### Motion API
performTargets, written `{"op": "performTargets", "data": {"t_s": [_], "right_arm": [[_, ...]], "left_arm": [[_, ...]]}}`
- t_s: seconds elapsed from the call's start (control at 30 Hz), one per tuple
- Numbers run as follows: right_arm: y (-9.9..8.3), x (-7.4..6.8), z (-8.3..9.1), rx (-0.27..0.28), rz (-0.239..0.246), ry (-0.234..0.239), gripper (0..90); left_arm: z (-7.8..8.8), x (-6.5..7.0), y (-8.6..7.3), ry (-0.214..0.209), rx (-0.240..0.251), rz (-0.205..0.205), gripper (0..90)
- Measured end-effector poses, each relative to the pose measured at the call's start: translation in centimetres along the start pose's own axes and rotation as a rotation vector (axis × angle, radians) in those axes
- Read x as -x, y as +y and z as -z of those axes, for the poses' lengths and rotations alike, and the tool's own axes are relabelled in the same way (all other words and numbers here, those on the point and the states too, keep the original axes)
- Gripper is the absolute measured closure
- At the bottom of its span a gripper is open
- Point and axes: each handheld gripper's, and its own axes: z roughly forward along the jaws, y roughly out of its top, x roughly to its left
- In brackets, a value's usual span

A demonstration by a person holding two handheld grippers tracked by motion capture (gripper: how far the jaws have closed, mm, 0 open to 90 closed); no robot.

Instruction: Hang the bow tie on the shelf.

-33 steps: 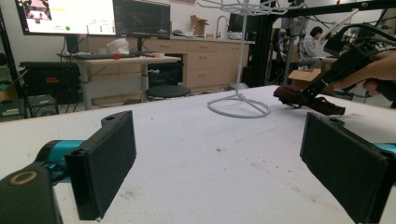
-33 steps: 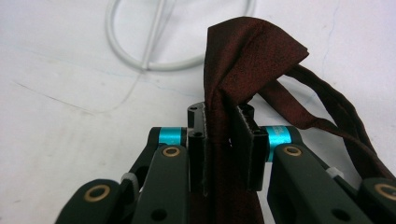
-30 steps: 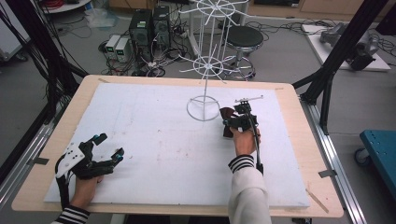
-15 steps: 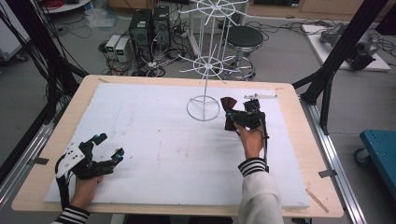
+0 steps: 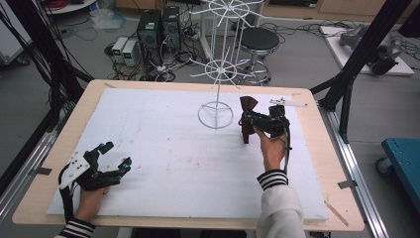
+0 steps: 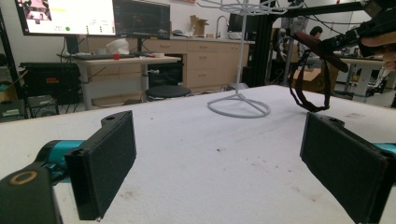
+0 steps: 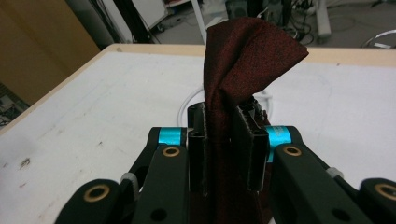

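A dark red bow tie (image 5: 246,105) with a thin strap loop hangs above the white table cover (image 5: 163,144), just right of the white wire rack's base ring (image 5: 216,115). My right gripper (image 5: 249,119) is shut on it. In the right gripper view the red cloth (image 7: 243,60) stands up from between the closed pads (image 7: 198,149). The left gripper view has the tie's strap loop (image 6: 308,91) dangling at the far right, near the rack base (image 6: 239,106). My left gripper (image 5: 116,154) rests at the near left of the table, open, with nothing between its pads (image 6: 109,158).
The wire rack's mast and spoked tiers (image 5: 221,69) rise over the far middle of the table. A small white and metal piece (image 5: 287,103) lies at the far right edge. A stool (image 5: 261,39) and computers (image 5: 158,29) stand on the floor beyond.
My right gripper has lifted the bow tie and carried it slightly farther away, beside the rack base. The left gripper has stayed put.
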Motion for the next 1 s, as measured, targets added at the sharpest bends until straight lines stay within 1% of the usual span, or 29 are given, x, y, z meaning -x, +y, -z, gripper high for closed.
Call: {"op": "performTargets", "data": {"t_s": [0.07, 0.1, 0.23, 0.27, 0.33, 0.4, 0.5, 0.67, 0.83, 1.0], "right_arm": [[0.1, -0.1, 0.3, 0.021, 0.003, -0.006, 77.0], [0.2, -0.1, 0.6, 0.045, 0.004, -0.005, 77.0], [0.4, -0.2, 1.0, 0.083, 0.007, -0.015, 77.0], [0.4, -0.2, 1.0, 0.083, 0.007, -0.015, 77.0], [0.5, -0.1, 1.3, 0.112, -0.003, -0.013, 76.9], [0.6, 0.0, 1.4, 0.116, -0.013, -0.014, 76.9], [0.8, -0.1, 1.5, 0.128, -0.009, -0.011, 76.9], [1.4, -0.7, 2.0, 0.168, -0.008, -0.014, 76.9], [2.1, -1.2, 2.4, 0.192, -0.008, -0.019, 76.9], [2.9, -1.8, 2.8, 0.211, -0.005, -0.012, 76.9]], "left_arm": [[0.0, 0.0, 0.0, -0.001, 0.0, 0.0, 11.0], [0.0, 0.0, 0.0, -0.001, 0.001, -0.002, 11.0], [0.0, 0.0, 0.0, 0.0, 0.0, -0.002, 11.0], [0.0, 0.0, 0.0, 0.0, 0.001, -0.001, 11.0], [0.0, 0.0, 0.0, 0.0, 0.001, -0.001, 11.0], [0.0, 0.0, 0.0, -0.001, -0.001, -0.002, 11.0], [0.0, 0.0, 0.0, -0.001, 0.0, -0.002, 11.0], [0.0, 0.0, 0.0, 0.0, 0.001, -0.001, 11.0], [0.0, 0.0, 0.0, 0.0, 0.0, -0.003, 11.0], [0.0, 0.0, 0.0, -0.001, 0.001, -0.002, 11.0]]}}
